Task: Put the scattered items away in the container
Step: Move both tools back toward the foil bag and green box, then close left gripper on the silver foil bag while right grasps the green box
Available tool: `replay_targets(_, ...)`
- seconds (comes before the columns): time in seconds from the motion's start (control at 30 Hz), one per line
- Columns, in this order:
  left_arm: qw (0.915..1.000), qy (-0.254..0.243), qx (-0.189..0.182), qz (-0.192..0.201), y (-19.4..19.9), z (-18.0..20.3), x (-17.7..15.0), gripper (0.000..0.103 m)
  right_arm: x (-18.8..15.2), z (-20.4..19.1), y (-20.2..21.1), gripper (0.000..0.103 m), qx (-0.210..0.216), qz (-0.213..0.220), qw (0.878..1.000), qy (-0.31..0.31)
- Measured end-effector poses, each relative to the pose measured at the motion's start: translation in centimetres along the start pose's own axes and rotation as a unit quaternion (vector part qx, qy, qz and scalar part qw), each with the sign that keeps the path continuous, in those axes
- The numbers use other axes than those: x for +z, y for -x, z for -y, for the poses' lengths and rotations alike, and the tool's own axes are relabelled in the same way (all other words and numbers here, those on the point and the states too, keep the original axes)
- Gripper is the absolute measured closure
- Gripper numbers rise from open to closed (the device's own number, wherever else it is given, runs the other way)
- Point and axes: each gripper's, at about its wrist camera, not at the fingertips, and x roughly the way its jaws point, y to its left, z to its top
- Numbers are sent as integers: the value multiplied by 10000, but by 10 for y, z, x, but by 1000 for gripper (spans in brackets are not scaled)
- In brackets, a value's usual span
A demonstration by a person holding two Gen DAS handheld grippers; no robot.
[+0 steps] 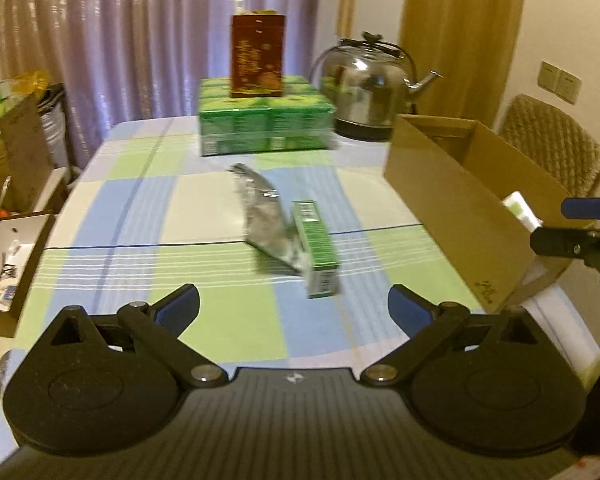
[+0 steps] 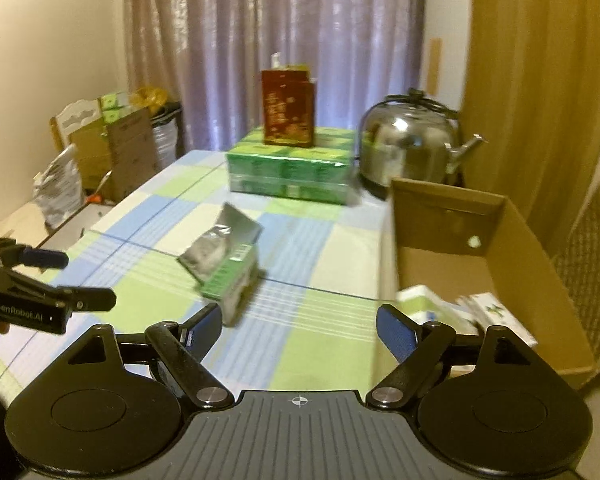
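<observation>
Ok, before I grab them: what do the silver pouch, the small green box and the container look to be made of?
Silver pouch: looks like metallised foil or plastic film, shiny and crinkled. Small green box: seemingly thin printed carton, with flat faces and crisp edges. Container: plain brown cardboard, matte, open-topped. Motion blur hides finer texture.

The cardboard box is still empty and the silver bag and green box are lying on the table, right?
Not quite: the cardboard box already holds some white-and-green packs, as the right wrist view shows. The silver bag and green box do lie on the table.
</observation>
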Motion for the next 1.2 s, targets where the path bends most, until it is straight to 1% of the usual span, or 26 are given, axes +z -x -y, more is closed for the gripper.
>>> replay_targets(0.23,9998,13,202,-73,-4,-23,2,3,2,-22,-33,21,207,-283,9992,191)
replay_targets(0.5,9992,166,274,-254,-31,-47,4,3,5,-36,-79,21,422,-572,9971,269)
replay_targets(0.7,9988,119,324,-344,-61,-60,9,3,7,-39,-130,21,574,-832,9949,-13)
replay_targets(0.83,9987,166,347,-347,-81,-70,12,3,13,-40,-164,21,617,-922,9937,-152)
replay_targets(0.93,9987,162,348,-329,-95,-76,15,3,18,-41,-186,26,650,-957,9931,-181)
replay_targets(1.0,9989,156,335,-303,-104,-79,17,3,20,-41,-199,31,643,-993,9929,-145)
replay_targets(1.07,9991,143,302,-277,-112,-81,19,3,20,-39,-209,35,613,-1016,9929,-121)
replay_targets(1.1,9992,127,279,-259,-116,-81,21,3,20,-38,-213,39,613,-1037,9926,-132)
replay_targets(1.2,9994,130,191,-260,-129,-82,26,3,18,-34,-223,46,641,-1109,9916,-201)
